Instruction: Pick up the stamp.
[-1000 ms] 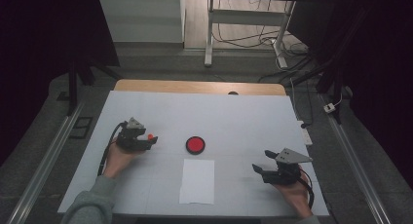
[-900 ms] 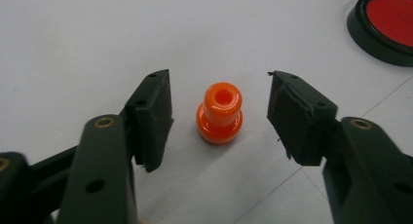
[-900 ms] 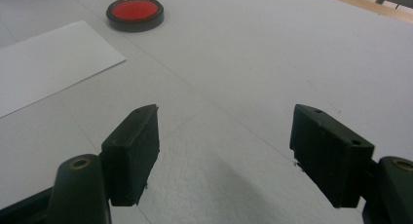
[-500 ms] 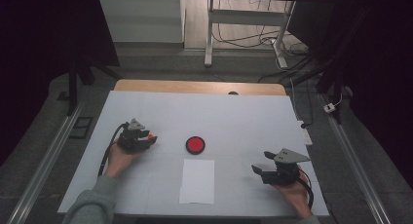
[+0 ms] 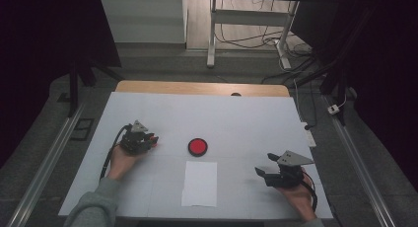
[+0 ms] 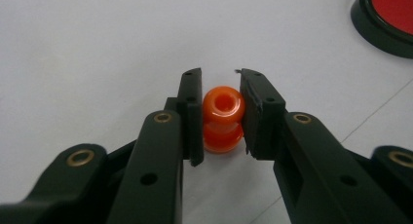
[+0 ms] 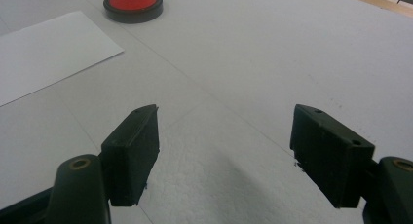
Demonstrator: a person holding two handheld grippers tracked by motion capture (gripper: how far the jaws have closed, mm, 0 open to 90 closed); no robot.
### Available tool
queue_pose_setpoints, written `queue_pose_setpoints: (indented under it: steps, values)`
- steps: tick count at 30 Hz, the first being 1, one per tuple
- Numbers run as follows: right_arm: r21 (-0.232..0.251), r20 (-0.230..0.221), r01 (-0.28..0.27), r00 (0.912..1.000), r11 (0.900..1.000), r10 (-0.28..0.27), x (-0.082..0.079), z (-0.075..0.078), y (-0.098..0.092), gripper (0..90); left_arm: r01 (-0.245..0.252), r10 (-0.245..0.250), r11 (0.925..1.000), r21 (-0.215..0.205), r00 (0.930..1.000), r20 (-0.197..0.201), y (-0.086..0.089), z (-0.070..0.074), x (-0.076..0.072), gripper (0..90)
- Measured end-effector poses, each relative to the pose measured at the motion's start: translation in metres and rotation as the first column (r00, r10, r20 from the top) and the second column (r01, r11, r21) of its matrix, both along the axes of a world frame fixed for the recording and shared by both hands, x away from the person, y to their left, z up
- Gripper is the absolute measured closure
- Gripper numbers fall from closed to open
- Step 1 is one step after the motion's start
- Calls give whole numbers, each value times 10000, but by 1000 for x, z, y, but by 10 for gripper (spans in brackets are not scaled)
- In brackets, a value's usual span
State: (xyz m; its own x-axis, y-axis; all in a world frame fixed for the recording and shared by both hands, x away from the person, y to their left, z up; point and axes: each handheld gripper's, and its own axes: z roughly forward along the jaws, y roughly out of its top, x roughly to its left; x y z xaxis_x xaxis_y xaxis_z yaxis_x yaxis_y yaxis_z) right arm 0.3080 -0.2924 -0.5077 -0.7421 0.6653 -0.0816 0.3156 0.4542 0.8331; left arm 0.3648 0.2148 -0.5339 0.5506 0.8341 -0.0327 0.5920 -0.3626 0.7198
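Note:
A small orange spool-shaped piece (image 6: 222, 119) stands on the white table, and my left gripper (image 6: 220, 83) is shut on it, both pads pressing its sides. Its jaws have just been closing around that piece. In the high view the left gripper (image 5: 151, 140) rests at the table's left, pointing right toward a red round button (image 5: 197, 146). My right gripper (image 5: 262, 171) sits low at the front right, pointing left. Its jaws (image 7: 224, 131) are open wide with only bare table between them.
A white sheet of paper (image 5: 199, 183) lies in front of the red button (image 7: 132, 1), between the two hands. The white table cover (image 5: 236, 118) stretches back to a wooden edge (image 5: 197, 87). Metal rails run along both sides.
The left gripper's jaws have narrowed onto the orange piece. Neither hand has shifted, and the right gripper looks the same.

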Motion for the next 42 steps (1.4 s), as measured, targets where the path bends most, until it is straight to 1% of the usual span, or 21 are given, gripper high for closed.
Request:
queue_pose_setpoints:
  steps: [2,9,19,22,23,25,26,27,29,31,32,36,42]
  values:
    - [-3,3,4,10000,10000,-4,0,0,0,259,15,-15,10000,-44,10000,-20,1,0,0,718]
    - [52,81,6,10000,10000,-6,0,0,0,260,-38,38,10000,37,10000,3,2,0,0,722]
    - [32,134,29,9999,10000,-30,0,1,0,262,-191,191,9996,-213,9998,0,5,3,0,724]
    - [70,172,56,9998,10000,-57,-1,1,-1,262,-194,196,9994,-287,9998,55,6,4,-1,723]
    - [5,190,84,9998,10000,-84,-1,1,-1,262,-186,188,9994,-291,9998,68,6,5,-1,724]
    - [112,171,74,9998,9999,-76,0,1,-1,262,-207,209,9993,-321,9998,67,6,5,-1,723]
    - [127,175,83,9998,9999,-85,0,1,-1,262,-222,225,9992,-341,9997,72,6,5,-1,723]
    - [47,269,147,9995,9999,-149,-1,1,-1,262,-193,197,9993,-333,9997,112,6,6,-2,723]
    - [97,284,195,9994,9998,-197,-1,1,-1,262,-192,197,9991,-372,9997,153,6,8,-3,723]
    - [228,294,156,9994,9996,-163,-1,1,-1,262,-194,202,9990,-396,9996,193,6,9,-4,723]
    - [301,301,170,9994,9994,-179,-1,1,-1,263,-173,184,9988,-463,9996,222,7,10,-4,723]
    - [294,469,236,9986,9993,-250,-2,3,-2,264,-194,213,9977,-657,9994,288,9,14,-5,723]
    - [244,405,296,9987,9993,-306,-1,1,-3,267,-193,223,9966,-807,9991,362,11,18,-6,723]
